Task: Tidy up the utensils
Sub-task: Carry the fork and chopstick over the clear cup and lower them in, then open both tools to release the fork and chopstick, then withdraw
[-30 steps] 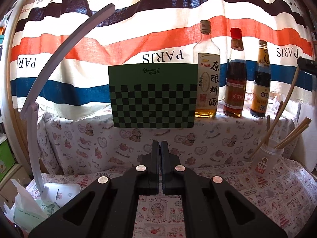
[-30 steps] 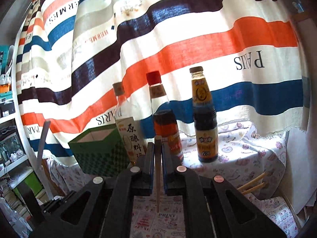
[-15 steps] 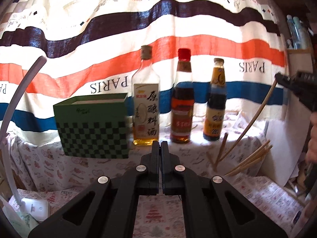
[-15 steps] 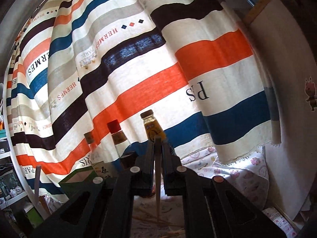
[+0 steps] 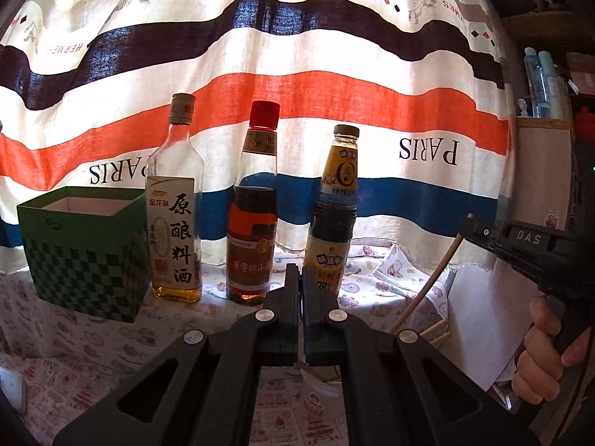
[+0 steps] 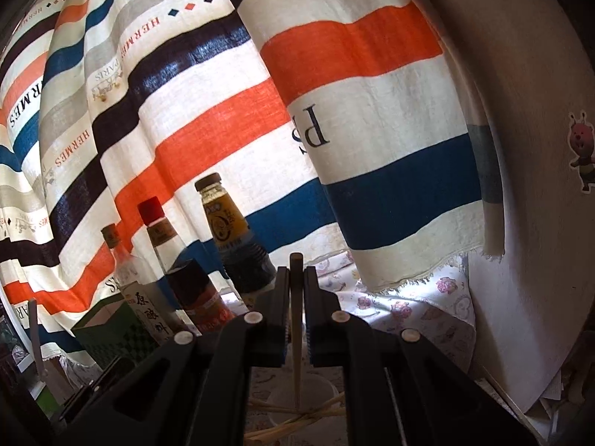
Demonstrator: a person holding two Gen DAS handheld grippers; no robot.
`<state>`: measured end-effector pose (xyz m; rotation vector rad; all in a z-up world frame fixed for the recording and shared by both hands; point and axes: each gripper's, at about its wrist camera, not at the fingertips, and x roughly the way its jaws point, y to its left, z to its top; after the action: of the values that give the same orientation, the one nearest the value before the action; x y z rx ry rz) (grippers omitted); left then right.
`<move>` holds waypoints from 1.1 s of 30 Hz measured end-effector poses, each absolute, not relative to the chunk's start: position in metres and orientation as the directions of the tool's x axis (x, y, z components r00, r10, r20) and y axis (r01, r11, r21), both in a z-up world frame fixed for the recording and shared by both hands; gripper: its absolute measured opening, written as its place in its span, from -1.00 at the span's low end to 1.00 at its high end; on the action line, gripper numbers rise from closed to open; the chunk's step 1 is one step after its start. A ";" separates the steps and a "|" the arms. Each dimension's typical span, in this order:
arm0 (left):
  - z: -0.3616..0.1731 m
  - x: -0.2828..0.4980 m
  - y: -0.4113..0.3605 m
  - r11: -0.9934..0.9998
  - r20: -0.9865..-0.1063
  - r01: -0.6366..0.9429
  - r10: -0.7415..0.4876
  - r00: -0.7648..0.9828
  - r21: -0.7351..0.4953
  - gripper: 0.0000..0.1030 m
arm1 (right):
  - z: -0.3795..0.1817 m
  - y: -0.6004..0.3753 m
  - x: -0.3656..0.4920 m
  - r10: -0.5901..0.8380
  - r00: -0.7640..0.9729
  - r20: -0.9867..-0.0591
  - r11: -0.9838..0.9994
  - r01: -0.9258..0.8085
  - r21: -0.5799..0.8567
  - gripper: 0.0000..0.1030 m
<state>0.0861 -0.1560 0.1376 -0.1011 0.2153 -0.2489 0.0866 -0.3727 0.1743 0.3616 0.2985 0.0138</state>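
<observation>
Your striped curtain fills the background from 9 to 3 o'clock in the left wrist view, hanging behind a ledge covered with patterned cloth. On that ledge, at 9 o'clock, stands the green checkered box; to its right are three bottles in a row: the clear bottle, the red-capped bottle and the dark sauce bottle.

Your left gripper sits at 6 o'clock, clenched with its jaws pressed together and nothing between them. Just below it a white cup shows partly behind the jaws.

Your right gripper is clamped on a single chopstick, which stands between the jaws, its top poking just above the tips at 12 o'clock and its lower end reaching down into the cup at 6 o'clock. Loose chopsticks lean across the cup's mouth below it. In the left wrist view the right gripper enters at 3 o'clock, and the held chopstick slants down from it toward 5 o'clock.
</observation>
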 end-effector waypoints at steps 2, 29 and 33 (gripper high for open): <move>0.133 0.095 -0.160 0.967 -0.204 0.223 -0.245 0.948 -0.127 -0.98 | 0.169 -0.376 0.093 0.095 0.945 -0.313 0.933 0.025 0.359 -0.88; 0.079 0.139 -0.184 0.967 -0.340 0.228 -0.253 0.906 -0.112 -0.98 | 0.141 -0.363 0.127 0.205 0.819 -0.536 0.943 -0.018 0.333 -0.60; 0.080 0.136 -0.179 0.955 -0.329 0.269 -0.295 0.897 -0.123 -0.98 | 0.148 -0.367 0.120 0.225 0.829 -0.511 0.929 -0.023 0.370 -0.25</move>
<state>0.1361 -0.1789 0.0804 -0.0755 0.3520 -0.2922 0.1197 -0.3669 0.1482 0.3613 0.5807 0.1347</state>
